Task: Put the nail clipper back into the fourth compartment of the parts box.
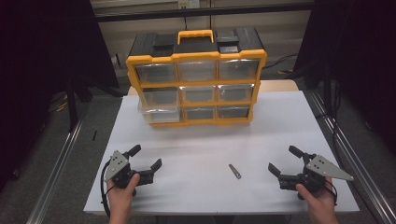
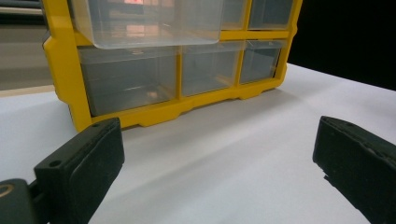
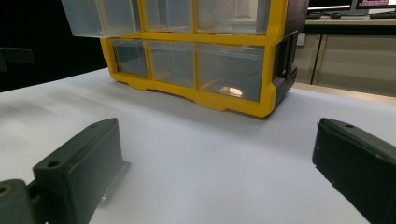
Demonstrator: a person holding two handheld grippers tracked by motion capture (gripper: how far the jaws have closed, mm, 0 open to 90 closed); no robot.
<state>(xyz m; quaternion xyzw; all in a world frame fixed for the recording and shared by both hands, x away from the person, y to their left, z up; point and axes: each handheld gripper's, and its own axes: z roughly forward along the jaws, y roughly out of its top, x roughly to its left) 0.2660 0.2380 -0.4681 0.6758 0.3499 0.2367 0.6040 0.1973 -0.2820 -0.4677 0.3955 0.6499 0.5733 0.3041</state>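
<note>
White bench [image 1: 201, 140] carried a drawer cabinet [image 1: 196, 79]; small metal piece [image 1: 235, 171] lay well in front of it. Left gripper [image 1: 145, 157] and right gripper [image 1: 285, 161] released, empty. Risk: flat piece slipping from jaws.

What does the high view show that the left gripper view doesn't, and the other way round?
High view alone: the organizer's orange handle, the small metal piece on the table between the grippers, the right gripper and both hands.
Left gripper view alone: a close look along the left gripper with its black jaws spread apart, low over the table.
Both: the yellow drawer organizer, its pulled-out clear drawer and the white table.
</note>
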